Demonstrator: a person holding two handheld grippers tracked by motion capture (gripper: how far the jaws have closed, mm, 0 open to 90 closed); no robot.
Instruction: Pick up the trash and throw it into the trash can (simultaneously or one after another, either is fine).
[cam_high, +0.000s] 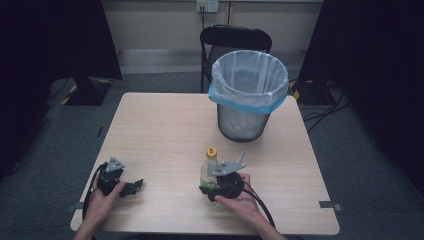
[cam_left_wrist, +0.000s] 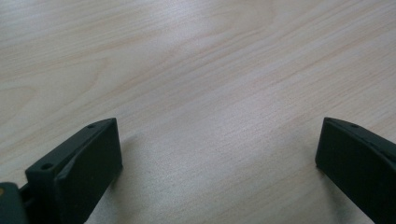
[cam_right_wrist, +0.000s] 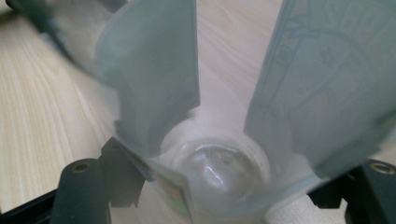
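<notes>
A small clear bottle (cam_high: 209, 169) with a yellow cap stands tilted slightly over the table's front centre. My right gripper (cam_high: 209, 188) is shut on its lower part. In the right gripper view I look along the bottle (cam_right_wrist: 217, 168) from its base, with its pale printed label peeled into flaps, and the right gripper (cam_right_wrist: 224, 198) has a jaw pressed on either side. My left gripper (cam_high: 134, 187) rests low at the front left, held by a hand. Its jaws stand wide apart over bare wood in the left gripper view, so the left gripper (cam_left_wrist: 219, 158) is open with nothing in it.
A mesh waste bin (cam_high: 249, 95) with a white liner and a blue rim stands on the light wooden table (cam_high: 165, 125) at the back right. A black chair (cam_high: 235, 42) is behind it. Cables trail from both grippers toward the front edge.
</notes>
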